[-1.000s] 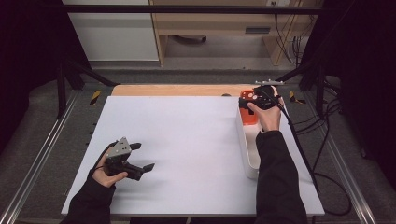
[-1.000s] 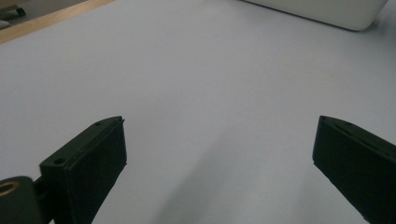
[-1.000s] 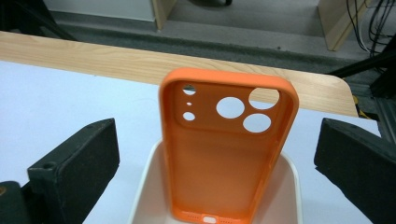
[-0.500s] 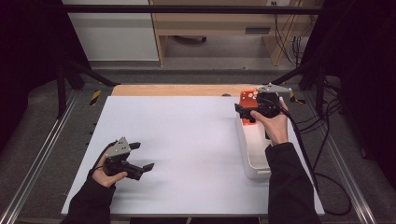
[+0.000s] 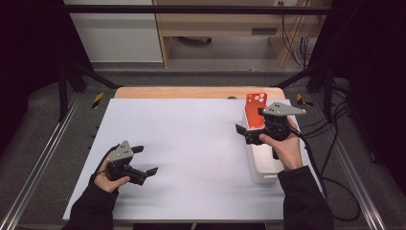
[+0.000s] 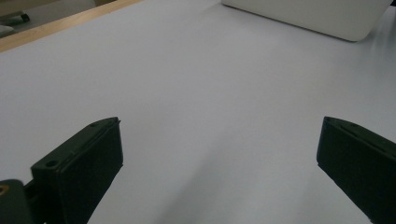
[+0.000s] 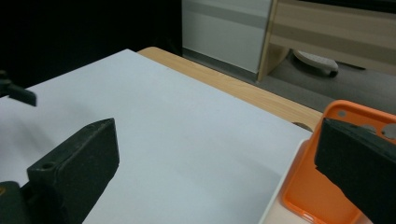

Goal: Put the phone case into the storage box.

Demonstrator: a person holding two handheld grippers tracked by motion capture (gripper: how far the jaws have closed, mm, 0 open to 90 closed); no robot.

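Our right gripper (image 5: pixel 249 130) has pulled back from the orange phone case (image 5: pixel 255 109), jaws spread and empty; the case leans in the white tray (image 5: pixel 262 175), just beyond them. We judge it delivered. Left gripper (image 5: pixel 144 160) rests released.

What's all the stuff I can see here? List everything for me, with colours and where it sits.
Phone case: one, orange, leaning in the far end of the tray, right side.
Tray: one, white, long, near the table's right edge.
Table: one, white top with a wooden strip along the far edge.
Cables: several, black, on the floor to the right.
Cabinet: one, wooden, behind the table.
Left gripper: one, black with grey plate, open, over the near left of the table.
Right gripper: one, black with grey plate, open, over the tray beside the phone case.
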